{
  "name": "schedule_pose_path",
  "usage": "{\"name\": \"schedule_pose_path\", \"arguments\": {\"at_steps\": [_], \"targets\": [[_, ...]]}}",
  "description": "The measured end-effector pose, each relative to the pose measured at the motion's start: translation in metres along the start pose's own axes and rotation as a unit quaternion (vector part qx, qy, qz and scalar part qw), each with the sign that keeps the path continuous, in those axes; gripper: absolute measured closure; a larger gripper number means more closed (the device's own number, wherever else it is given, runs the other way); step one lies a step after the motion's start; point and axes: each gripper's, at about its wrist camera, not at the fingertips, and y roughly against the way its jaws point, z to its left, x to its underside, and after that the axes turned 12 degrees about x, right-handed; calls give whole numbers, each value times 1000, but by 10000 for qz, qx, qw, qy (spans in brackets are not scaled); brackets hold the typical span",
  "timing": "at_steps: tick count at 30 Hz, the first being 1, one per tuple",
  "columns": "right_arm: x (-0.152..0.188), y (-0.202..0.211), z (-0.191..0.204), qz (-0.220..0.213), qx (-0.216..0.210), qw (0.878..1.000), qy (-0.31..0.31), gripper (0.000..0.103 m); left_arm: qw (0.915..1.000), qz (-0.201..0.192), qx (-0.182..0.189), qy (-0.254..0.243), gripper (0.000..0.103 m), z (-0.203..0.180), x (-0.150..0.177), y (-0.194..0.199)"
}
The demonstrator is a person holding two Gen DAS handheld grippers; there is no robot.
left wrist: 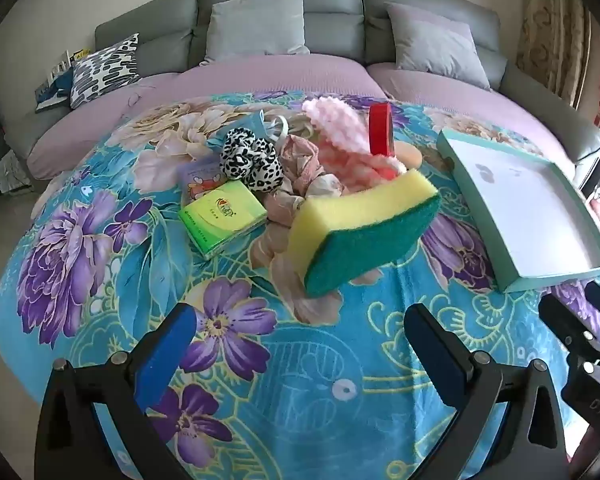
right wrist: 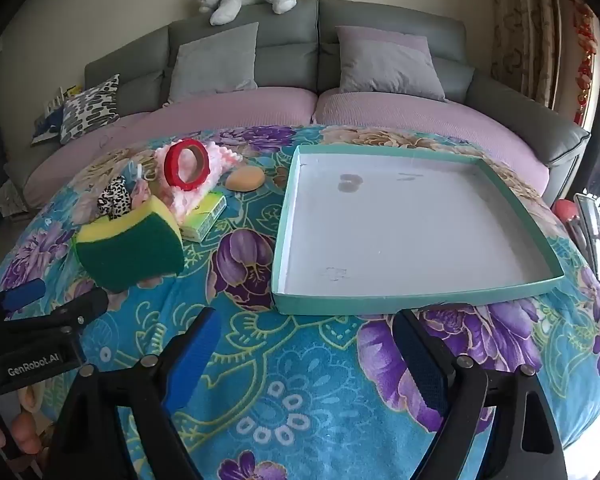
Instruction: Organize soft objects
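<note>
The left gripper (left wrist: 300,340) has two thick black plastic fingers. Each finger carries a flat blue pad (left wrist: 162,354) on its inner side, and the pad looks soft and a bit rough. A round silver screw (left wrist: 119,358) sits on top of each finger, and another one sits further out on the black frame. The frame spreads out in a wide V shape with three-cornered holes in it.

The right gripper (right wrist: 306,354) looks the same: black fingers, blue pads (right wrist: 192,362), silver screws (right wrist: 465,361). In the right wrist view, the side of the left gripper shows a black block with white letters (right wrist: 32,361) that read "GenRobot.AI".
</note>
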Motion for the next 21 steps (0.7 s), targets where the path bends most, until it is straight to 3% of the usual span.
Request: {"name": "schedule_pose_path", "arguments": {"at_steps": [6,9,21], "targets": [[1,6,0,-91,75,9999,-51,13,9988,-183,-181,-406,0,0,6,12],[2,5,0,-84,79,9999,-49,13,9972,-106,-464,-580,0,-18,5,15],[1,11,4,-118,137,9997,189,13,9983,32,-504,-281,0,-8,6,6]]}}
